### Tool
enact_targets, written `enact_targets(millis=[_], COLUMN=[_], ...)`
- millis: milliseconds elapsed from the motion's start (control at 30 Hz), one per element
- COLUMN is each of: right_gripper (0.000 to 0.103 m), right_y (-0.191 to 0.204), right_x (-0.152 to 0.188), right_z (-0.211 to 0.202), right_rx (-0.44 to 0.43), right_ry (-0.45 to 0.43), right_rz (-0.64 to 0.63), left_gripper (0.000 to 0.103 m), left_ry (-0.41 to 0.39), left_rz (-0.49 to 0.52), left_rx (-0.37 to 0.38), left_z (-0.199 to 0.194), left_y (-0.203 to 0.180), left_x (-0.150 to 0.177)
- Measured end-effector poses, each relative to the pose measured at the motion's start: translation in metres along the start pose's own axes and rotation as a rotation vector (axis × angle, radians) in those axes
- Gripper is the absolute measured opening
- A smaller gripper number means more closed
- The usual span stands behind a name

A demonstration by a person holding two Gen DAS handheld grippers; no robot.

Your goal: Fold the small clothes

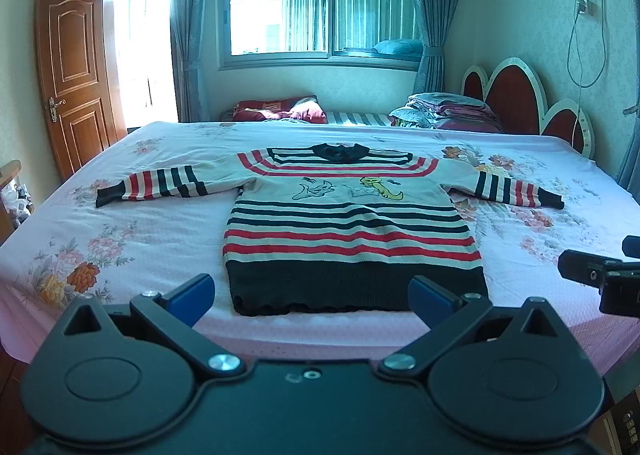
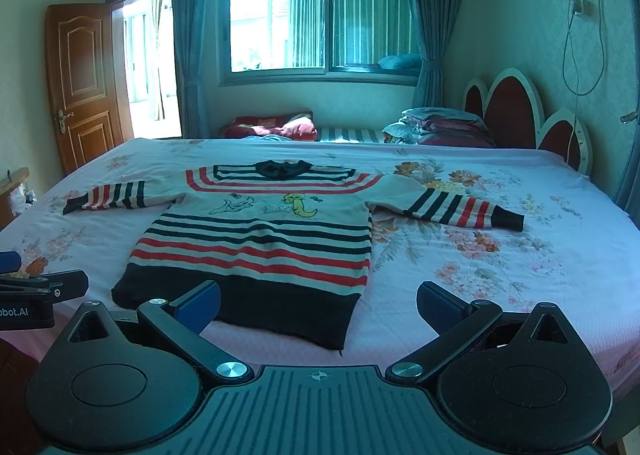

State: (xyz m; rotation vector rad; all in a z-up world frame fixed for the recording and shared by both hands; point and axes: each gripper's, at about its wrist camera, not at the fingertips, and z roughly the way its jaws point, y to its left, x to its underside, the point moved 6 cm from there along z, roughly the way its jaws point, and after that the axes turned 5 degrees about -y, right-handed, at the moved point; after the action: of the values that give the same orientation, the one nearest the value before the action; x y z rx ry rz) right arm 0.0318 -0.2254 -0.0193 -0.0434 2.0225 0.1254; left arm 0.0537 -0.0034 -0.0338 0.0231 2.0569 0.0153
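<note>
A small striped sweater (image 1: 348, 227) lies flat, face up, on the bed, sleeves spread out left and right, black hem nearest me. It also shows in the right wrist view (image 2: 260, 239). My left gripper (image 1: 312, 295) is open and empty, hovering just before the hem. My right gripper (image 2: 320, 303) is open and empty, in front of the hem's right corner. The right gripper shows at the right edge of the left wrist view (image 1: 600, 275); the left gripper shows at the left edge of the right wrist view (image 2: 36, 291).
The bed (image 1: 120, 223) has a pink floral sheet. Folded bedding (image 1: 444, 111) and a red pillow (image 1: 280, 109) lie at the far side. A headboard (image 1: 520, 95) stands at the right, a wooden door (image 1: 72, 75) at the left.
</note>
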Motion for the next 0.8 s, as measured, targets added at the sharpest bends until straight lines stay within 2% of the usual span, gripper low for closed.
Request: enact_targets(millis=[800], right_gripper=[0.103], right_y=[0.0029], right_x=[0.0006], right_z=[0.0013], right_rx=[-0.002], right_ry=[0.004], right_rz=[-0.008], left_gripper=[0.103], left_ry=[0.001], left_rz=[0.001], left_rx=[0.002], left_z=[0.0002], left_y=[0.0008], left_x=[0.0006])
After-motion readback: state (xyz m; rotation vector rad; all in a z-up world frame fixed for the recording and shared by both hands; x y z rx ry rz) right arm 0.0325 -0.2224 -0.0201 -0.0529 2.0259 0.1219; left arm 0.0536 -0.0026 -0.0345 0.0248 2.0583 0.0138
